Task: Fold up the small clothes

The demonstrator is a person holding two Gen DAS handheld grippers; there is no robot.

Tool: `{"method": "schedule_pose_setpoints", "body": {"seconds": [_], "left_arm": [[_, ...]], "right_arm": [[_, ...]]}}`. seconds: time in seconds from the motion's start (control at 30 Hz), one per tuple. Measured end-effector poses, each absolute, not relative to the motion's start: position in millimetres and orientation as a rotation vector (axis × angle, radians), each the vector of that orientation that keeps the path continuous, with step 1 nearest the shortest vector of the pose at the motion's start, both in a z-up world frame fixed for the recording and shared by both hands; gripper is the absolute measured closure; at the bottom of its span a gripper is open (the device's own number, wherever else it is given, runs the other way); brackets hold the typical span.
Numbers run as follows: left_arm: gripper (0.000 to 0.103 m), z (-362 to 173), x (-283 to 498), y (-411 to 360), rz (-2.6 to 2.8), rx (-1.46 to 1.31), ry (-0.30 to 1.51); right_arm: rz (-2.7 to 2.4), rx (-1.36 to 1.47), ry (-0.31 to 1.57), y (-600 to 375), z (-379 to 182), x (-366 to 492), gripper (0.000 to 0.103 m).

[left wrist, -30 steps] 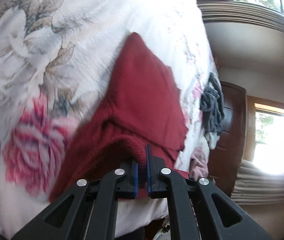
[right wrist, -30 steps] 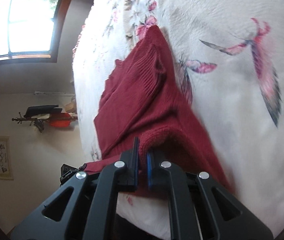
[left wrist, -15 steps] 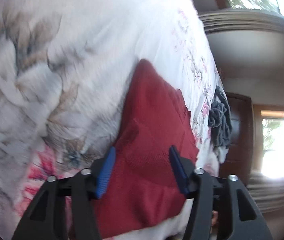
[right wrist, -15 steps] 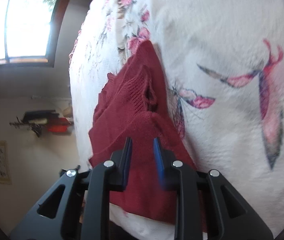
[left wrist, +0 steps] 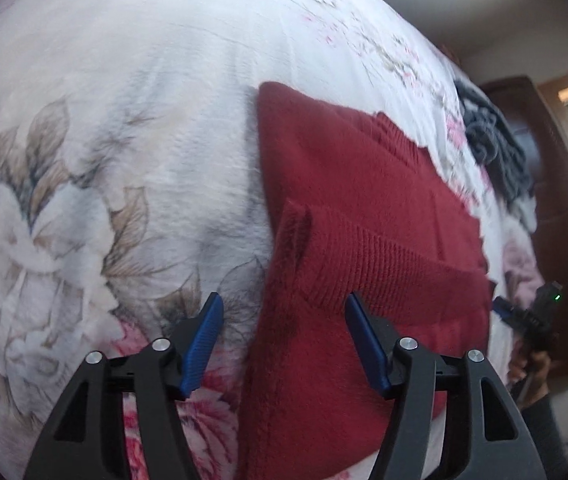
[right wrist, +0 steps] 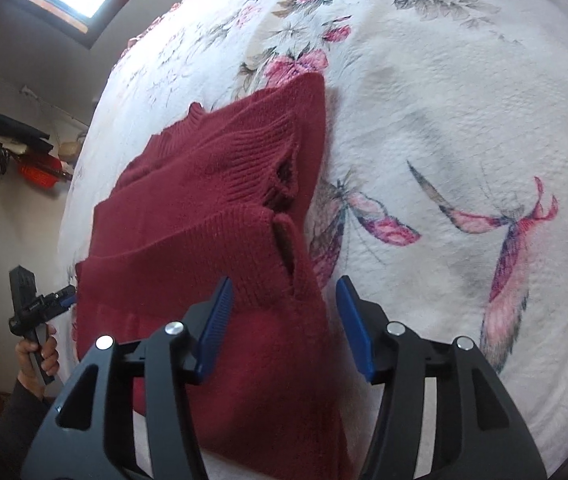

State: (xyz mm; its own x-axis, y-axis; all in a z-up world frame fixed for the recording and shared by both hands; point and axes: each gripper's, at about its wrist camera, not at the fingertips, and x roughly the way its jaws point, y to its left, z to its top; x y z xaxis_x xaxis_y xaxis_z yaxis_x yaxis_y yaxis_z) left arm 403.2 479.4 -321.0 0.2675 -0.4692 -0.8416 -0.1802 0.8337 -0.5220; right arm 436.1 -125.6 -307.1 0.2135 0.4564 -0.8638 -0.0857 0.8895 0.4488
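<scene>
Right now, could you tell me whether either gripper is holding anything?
Nothing is held: the left gripper and right gripper are both open above the red sweater.

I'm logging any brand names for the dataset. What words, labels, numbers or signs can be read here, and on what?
None can be read.
The red sweater shows no tag or print.
The floral bedspread has only flowers and butterflies.
The grippers' black bodies show no markings.

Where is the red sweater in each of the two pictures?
Left wrist view: the red sweater lies right of centre, running down between the open left gripper.
Right wrist view: the red sweater lies left of centre, above the open right gripper.
Shared landmark: the flowered bedspread under it.
</scene>
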Motion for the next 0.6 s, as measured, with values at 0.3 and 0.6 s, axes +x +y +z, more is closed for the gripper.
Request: {"method": "schedule_pose_setpoints", "body": {"seconds": [0.3, 0.6], "left_arm": [[0.094, -298.9, 393.5, 461.8, -0.210, -0.480, 1.229], [0.096, -239.8, 374.3, 463.6, -0.227, -0.485, 1.076]], "right_arm": [[0.394, 0.229, 1.257, -116.4, -302.1, 421.4, 0.096], [0.406, 0.214, 1.114, -115.8, -253.4, 399.8, 0.098]]}}
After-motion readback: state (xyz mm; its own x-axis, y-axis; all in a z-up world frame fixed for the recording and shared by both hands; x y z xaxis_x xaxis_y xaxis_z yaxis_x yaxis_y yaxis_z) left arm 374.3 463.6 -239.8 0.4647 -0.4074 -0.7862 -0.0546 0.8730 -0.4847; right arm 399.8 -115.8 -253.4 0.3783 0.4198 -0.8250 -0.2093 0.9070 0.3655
